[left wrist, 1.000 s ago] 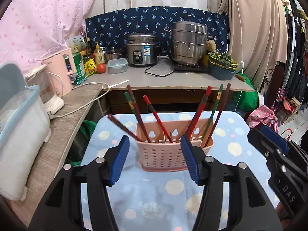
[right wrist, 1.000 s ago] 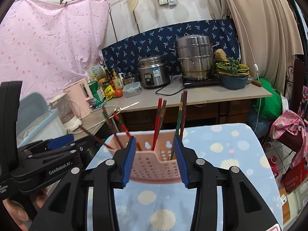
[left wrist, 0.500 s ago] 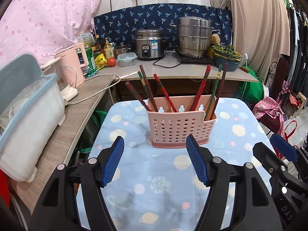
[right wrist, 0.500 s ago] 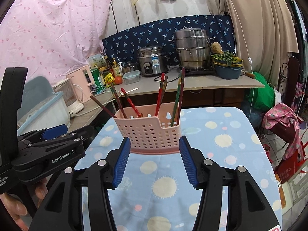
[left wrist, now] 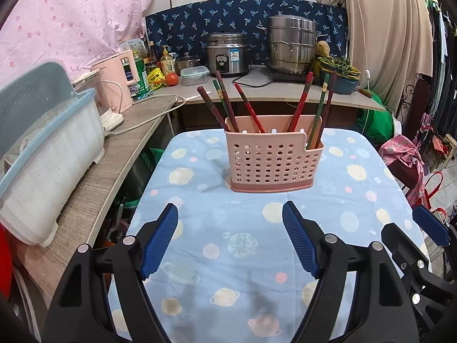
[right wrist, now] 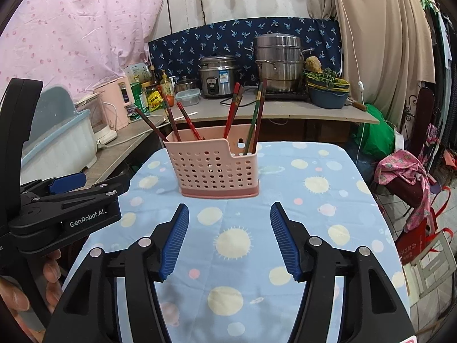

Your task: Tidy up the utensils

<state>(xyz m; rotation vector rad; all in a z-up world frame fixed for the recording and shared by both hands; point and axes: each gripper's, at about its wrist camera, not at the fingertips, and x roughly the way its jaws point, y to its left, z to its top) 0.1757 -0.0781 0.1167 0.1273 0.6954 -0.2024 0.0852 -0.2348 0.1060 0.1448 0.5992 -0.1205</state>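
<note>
Currently listed: pink perforated caddy (left wrist: 273, 160) upright mid-worktop (left wrist: 200, 228), holding chopsticks (left wrist: 248, 108); light, thin plastic, tippable. Best taken by side walls; sticks slim, stiff, slippery, pinched mid-shaft. Left claw (left wrist: 230, 238) and right claw (right wrist: 228, 241) wide, just been opening, empty, well short of caddy.

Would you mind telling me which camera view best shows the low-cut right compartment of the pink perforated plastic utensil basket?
The right wrist view: it looks across the pink perforated plastic utensil basket at an angle, so the notched compartment's inside wall and hole show. The left wrist view faces the basket nearly head-on, showing mainly its front and the step in its rim.
</note>
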